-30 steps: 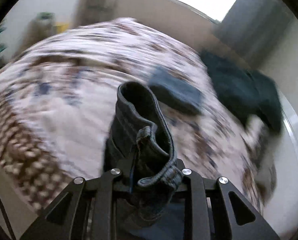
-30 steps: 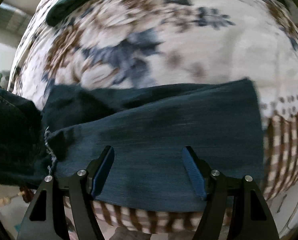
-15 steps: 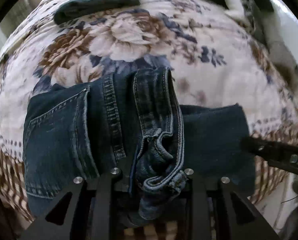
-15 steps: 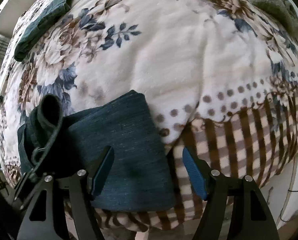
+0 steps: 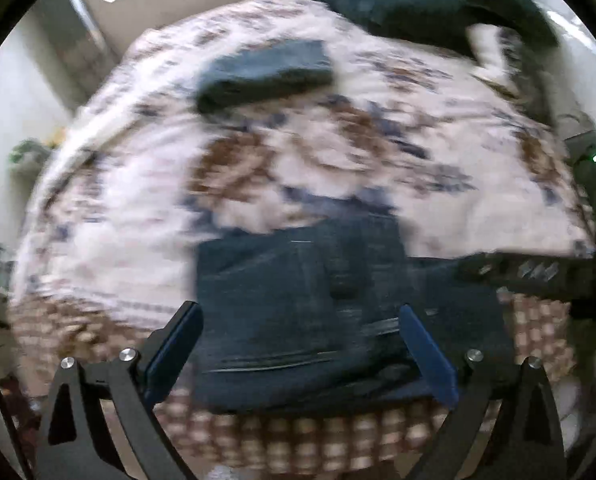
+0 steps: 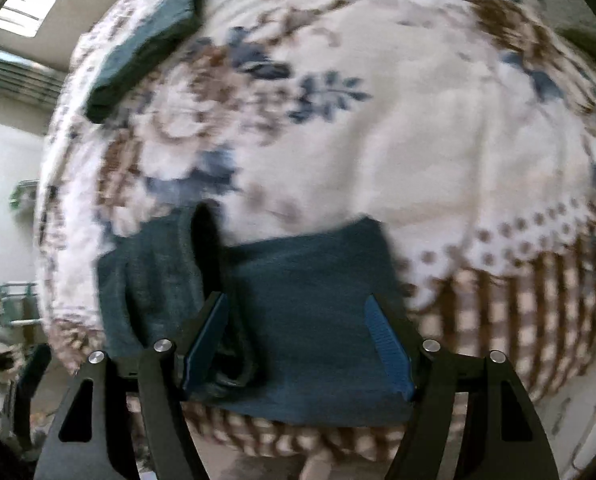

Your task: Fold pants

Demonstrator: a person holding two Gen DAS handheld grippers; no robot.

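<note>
1. While the left wrist view is smeared by motion, it shows the left tongs point(image 5: 298, 344) with their blue pads spread wide and the jaws opening; the jeans point(image 5: 310, 312) lie below and between the pads, but neither pad presses on the cloth, so nothing is clamped. The denim sits as a compact dark block near the bed's point(image 5: 129, 216) front edge, on the floral blanket, probably because that edge is within easy reach. At the right of this view the dark frame of the right tongs point(image 5: 538, 276) reaches in over the far end of the jeans. A second folded dark garment point(image 5: 265, 72) lies well apart, further up the bed, and a dark heap point(image 5: 430, 4) sits at the far end.

2. Seen from the right wrist, the right tongs point(image 6: 298, 340) stand apart, jaws opening, hovering over the flat folded part of the jeans point(image 6: 310, 304); the pads do not grip it. A thicker rolled portion, likely the waistband end, stands up at the left, just beside the left pad. The fold looks nearly complete; I judge that upstanding roll wants pressing flat. The other folded garment point(image 6: 145, 48) lies at upper left.
</note>
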